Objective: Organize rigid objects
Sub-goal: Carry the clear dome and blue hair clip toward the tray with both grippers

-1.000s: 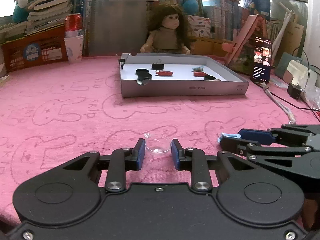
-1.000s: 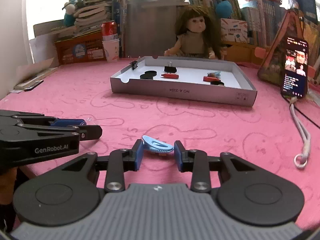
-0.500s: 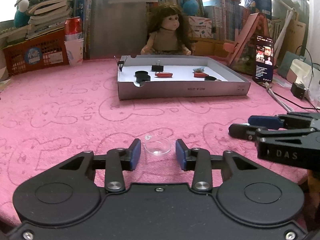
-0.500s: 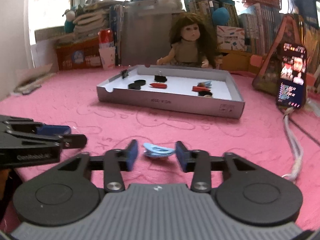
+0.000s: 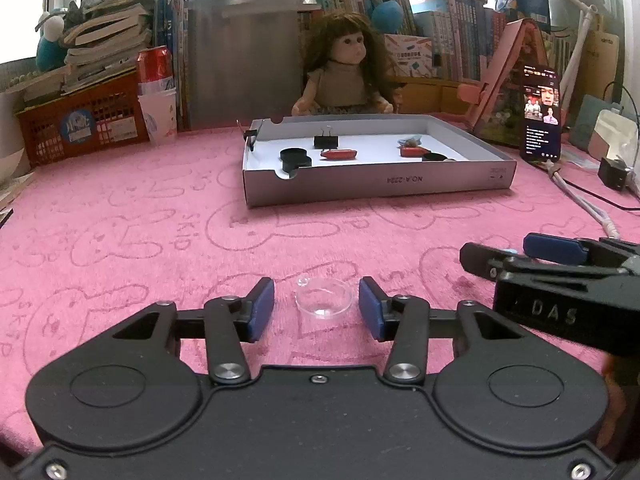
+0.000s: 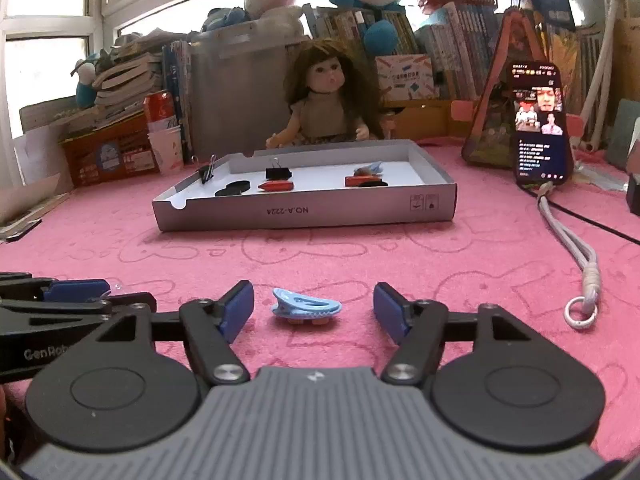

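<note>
A small clear round dish (image 5: pixel 324 304) lies on the pink cloth between the blue pads of my left gripper (image 5: pixel 317 307). Its jaws are opening and neither pad touches the dish. A light blue clip (image 6: pixel 306 308) rests on the cloth between the pads of my right gripper (image 6: pixel 314 310), whose jaws are also opening, with gaps on both sides. Farther back stands a shallow grey cardboard tray (image 5: pixel 376 182) holding black binder clips, black discs and red pieces. The right gripper (image 5: pixel 552 268) shows at the right of the left wrist view.
A doll (image 5: pixel 346 76) sits behind the tray. A phone (image 5: pixel 542 114) leans at the right, with a white cord (image 6: pixel 572 256) trailing over the cloth. A red basket (image 5: pixel 80 124), a cup with a can and stacked books line the back left.
Both grippers have let go: the left pads moved apart from the clear dish, and the right pads spread wide off the blue clip. Both things now lie on the cloth.
</note>
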